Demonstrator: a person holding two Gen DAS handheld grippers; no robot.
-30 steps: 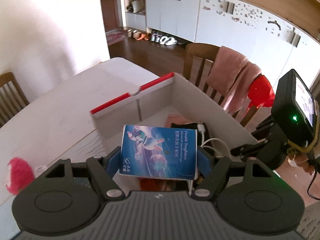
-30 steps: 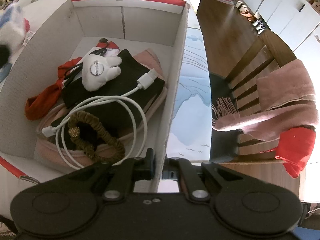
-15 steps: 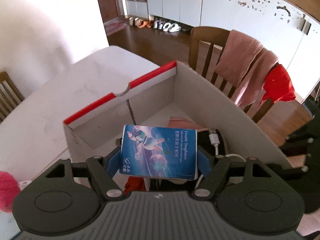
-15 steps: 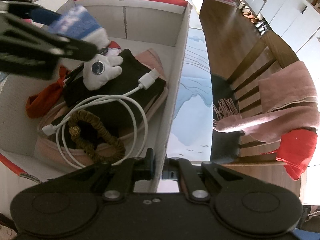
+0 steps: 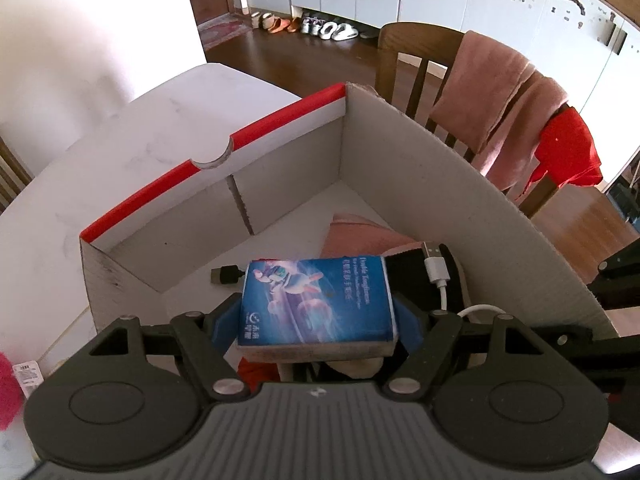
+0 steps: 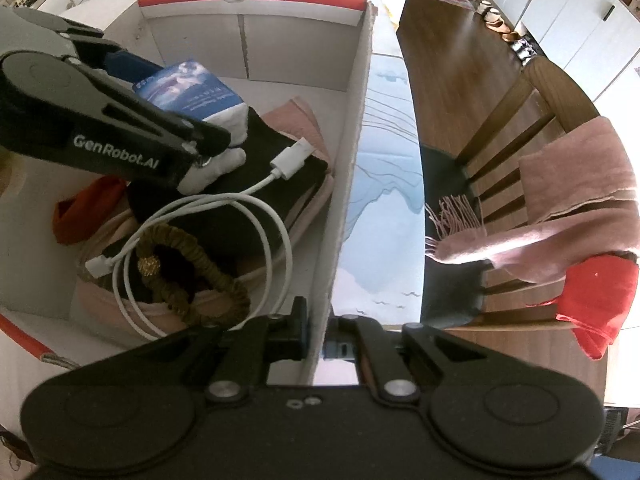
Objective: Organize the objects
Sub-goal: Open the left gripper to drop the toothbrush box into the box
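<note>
My left gripper is shut on a blue tissue pack, its blue pads pressing on both short sides. It holds the pack low inside the open white cardboard box with red-edged flaps. In the right wrist view the tissue pack hangs just above a white plush piece and a black cloth. My right gripper is shut on the box's right side wall, pinching the cardboard edge.
The box also holds a coiled white cable, a brown scrunchie, a red cloth and a pink pouch. A wooden chair draped with a pink scarf stands right of the table. A pink fluffy item lies left.
My left gripper has carried the tissue pack forward and down, from beside the box to low over its contents. The right gripper has stayed clamped on the wall.
</note>
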